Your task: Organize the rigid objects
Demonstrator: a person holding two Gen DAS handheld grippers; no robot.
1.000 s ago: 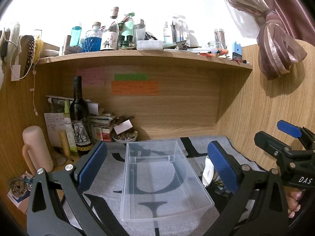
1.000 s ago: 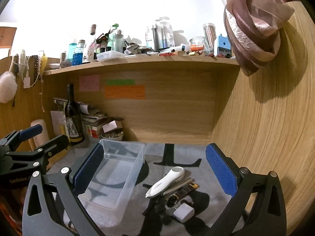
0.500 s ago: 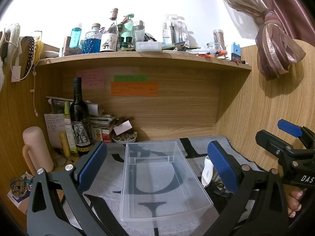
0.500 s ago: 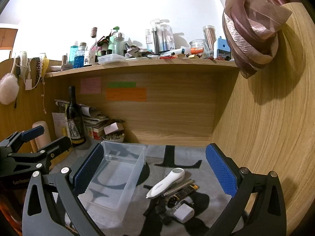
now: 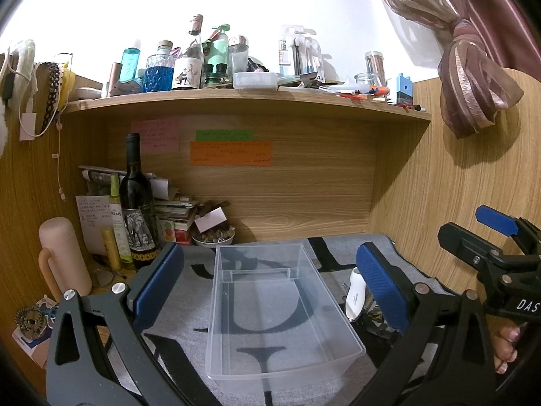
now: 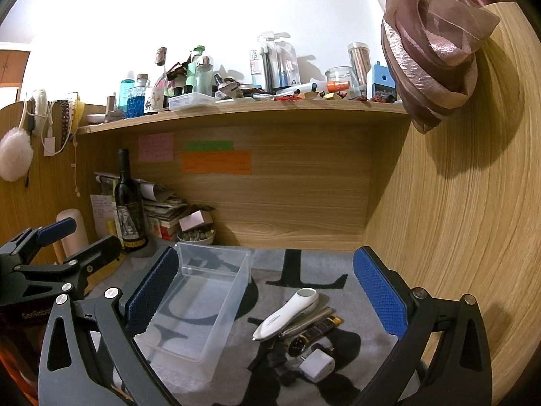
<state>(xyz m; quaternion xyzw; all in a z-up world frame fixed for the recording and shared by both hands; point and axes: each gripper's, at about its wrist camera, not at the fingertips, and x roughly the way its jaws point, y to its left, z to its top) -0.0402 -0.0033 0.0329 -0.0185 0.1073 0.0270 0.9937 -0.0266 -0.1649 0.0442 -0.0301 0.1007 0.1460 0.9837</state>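
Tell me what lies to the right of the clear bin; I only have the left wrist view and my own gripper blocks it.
Observer: A small pile lies on the mat: a white handheld device rests on top.
Operator: Anything under it?
Observer: A dark tube with a yellow end and a white plug adapter nearest the camera.
Operator: Is the right gripper holding anything?
Observer: No, the right gripper is open, with the pile between its fingers. The clear bin holds nothing.
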